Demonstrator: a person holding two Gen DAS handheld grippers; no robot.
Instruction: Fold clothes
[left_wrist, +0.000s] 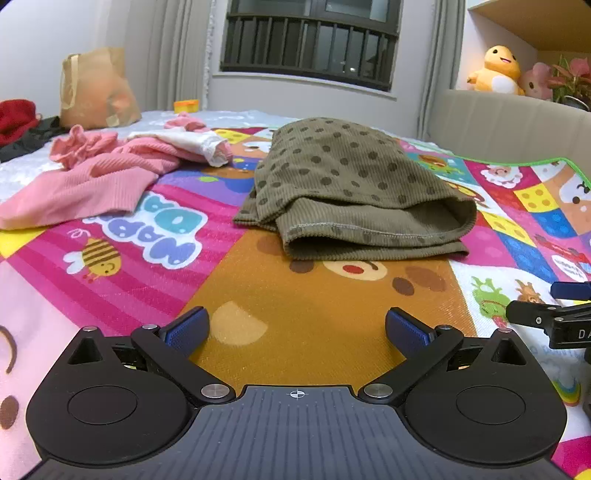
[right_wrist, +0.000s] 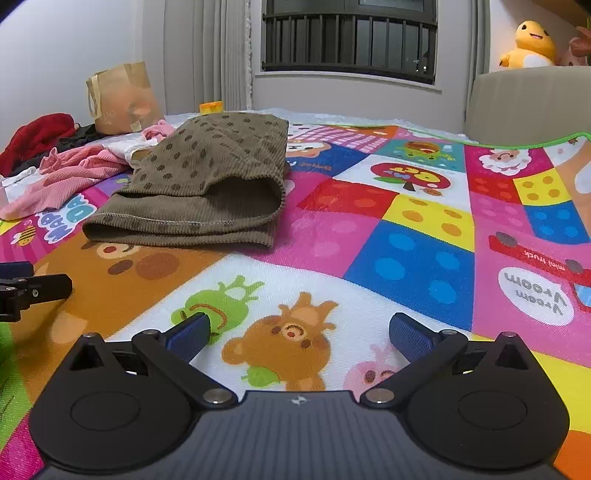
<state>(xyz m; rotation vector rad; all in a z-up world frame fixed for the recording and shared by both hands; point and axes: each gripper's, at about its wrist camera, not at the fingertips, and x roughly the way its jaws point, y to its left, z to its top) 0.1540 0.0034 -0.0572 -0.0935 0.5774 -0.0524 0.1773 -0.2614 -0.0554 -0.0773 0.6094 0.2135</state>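
Two views share a colourful play mat (left_wrist: 303, 325) spread over a bed, its far edges cut off. An olive dotted garment (left_wrist: 343, 188) lies folded mid-mat, apart from both tools. Pink clothes (left_wrist: 92, 177) sprawl left, partly hidden in the right view. The left gripper (left_wrist: 297, 332) and right gripper (right_wrist: 301, 334) hover empty, jaws spread wide.

left gripper (left_wrist: 297, 328) held low, level, blue pads spread wide apart. right gripper (right_wrist: 299, 332) likewise, gaping, gripping nothing. side by side.
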